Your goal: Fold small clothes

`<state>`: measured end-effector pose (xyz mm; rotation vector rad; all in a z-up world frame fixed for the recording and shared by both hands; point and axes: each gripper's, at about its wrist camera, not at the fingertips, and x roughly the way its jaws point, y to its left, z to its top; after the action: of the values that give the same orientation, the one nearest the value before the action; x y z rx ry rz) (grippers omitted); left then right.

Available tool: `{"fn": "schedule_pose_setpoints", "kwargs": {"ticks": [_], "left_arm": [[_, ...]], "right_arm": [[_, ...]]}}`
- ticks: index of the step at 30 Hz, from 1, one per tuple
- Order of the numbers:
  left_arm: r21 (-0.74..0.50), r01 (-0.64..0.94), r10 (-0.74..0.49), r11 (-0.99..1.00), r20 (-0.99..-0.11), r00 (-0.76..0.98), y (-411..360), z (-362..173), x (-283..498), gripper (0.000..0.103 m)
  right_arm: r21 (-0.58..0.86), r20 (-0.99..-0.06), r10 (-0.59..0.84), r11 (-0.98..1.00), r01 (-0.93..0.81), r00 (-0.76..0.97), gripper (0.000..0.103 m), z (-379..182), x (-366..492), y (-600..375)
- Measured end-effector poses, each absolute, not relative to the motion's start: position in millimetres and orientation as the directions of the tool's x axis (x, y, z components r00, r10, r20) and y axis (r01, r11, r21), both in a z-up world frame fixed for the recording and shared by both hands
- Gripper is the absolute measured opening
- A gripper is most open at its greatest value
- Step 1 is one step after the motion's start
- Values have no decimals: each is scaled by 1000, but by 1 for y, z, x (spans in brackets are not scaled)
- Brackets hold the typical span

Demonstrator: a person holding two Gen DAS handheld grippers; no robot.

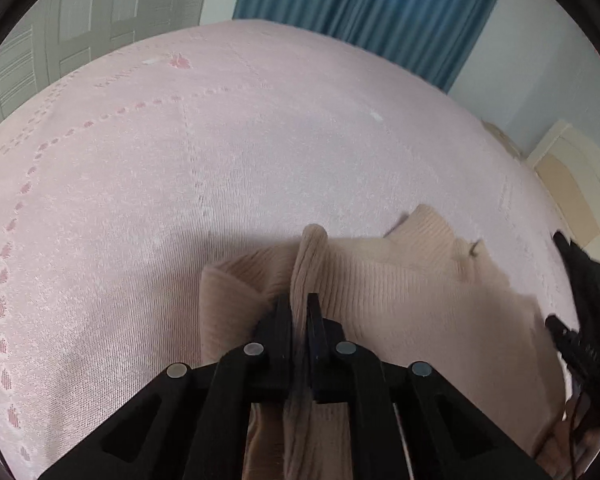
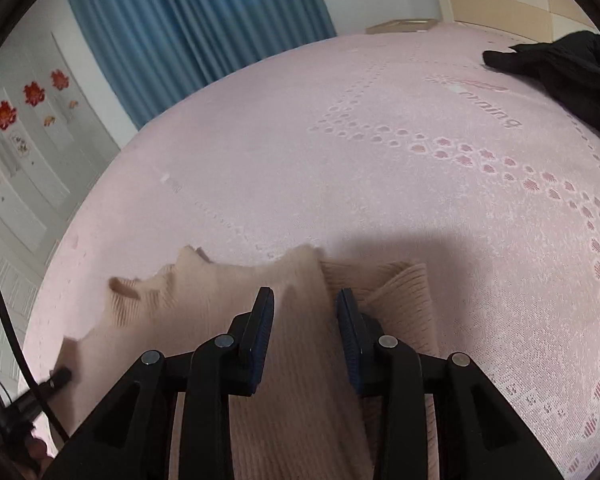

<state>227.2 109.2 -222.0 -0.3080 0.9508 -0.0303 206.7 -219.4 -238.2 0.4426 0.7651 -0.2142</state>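
Gripper: right gripper (image 2: 305,306), jaws apart, blue pads (image 2: 265,322) facing inward.
Garment: beige ribbed knit (image 2: 300,360) lies between and under the fingers; no pinch visible.
Knit edge: uneven far hem, a folded flap (image 2: 404,300) just right of the right finger.
Surface: pink patterned bedspread (image 2: 340,160).
Far right: black garment (image 2: 564,76) on the bedspread, well apart from the knit.
Background: blue curtain (image 2: 188,20); wardrobe with red flower decals (image 2: 20,120).
Lower left: black cable (image 2: 4,320).

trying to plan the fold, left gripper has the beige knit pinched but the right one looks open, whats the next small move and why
Probably close the right gripper on the beige knit top. Its fingers stand apart with the fabric lying between them, not clamped, while the left gripper already pinches a raised ridge of the top. Holding both points should let the garment be lifted and folded evenly over the pink bedspread.
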Motion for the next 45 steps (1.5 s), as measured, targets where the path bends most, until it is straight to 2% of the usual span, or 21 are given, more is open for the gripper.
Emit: {"fn": "schedule_pose_setpoints", "kwargs": {"ticks": [3, 5, 8, 11, 13, 14, 16, 17, 22, 26, 37, 45], "left_arm": [[-288, -96, -184, 953, -799, 573, 110, -224, 231, 12], [-326, -91, -216, 941, -786, 579, 114, -221, 232, 14], [-384, -98, -256, 918, -765, 591, 122, -217, 228, 21], [-379, -85, -252, 921, -749, 613, 126, -210, 225, 25], [-359, -86, -228, 929, -742, 630, 130, -206, 222, 38], [-368, -89, -230, 926, -733, 640, 134, -204, 220, 42], [-388, -110, -224, 915, -716, 661, 143, -202, 216, 62], [-398, -119, -221, 910, -706, 673, 148, -201, 214, 65], [-392, -135, -205, 910, -710, 674, 161, -202, 212, 65], [-350, -129, -179, 928, -721, 670, 162, -202, 214, 65], [-268, -84, -144, 960, -728, 670, 152, -196, 212, 65], [-376, -51, -247, 925, -700, 670, 162, -194, 210, 65]], "right_arm": [[234, -779, -57, 897, 374, 624, 31, -256, 223, -218], [189, -776, -90, 911, 366, 625, 31, -253, 225, -213], [167, -766, -101, 922, 349, 635, 31, -249, 220, -207], [179, -735, -74, 938, 298, 674, 33, -235, 201, -197], [181, -723, -49, 949, 257, 689, 45, -225, 187, -183], [185, -718, -30, 955, 232, 695, 48, -221, 180, -174], [180, -716, 16, 970, 162, 698, 54, -215, 163, -151], [184, -722, 45, 974, 129, 690, 55, -216, 156, -141], [114, -755, 56, 992, 47, 654, 55, -228, 134, -95], [-17, -767, -47, 998, 52, 640, 55, -241, 140, -70], [-46, -810, -101, 993, 109, 578, 63, -247, 219, -74], [-25, -852, -115, 983, 181, 510, 66, -257, 266, -82]]}}
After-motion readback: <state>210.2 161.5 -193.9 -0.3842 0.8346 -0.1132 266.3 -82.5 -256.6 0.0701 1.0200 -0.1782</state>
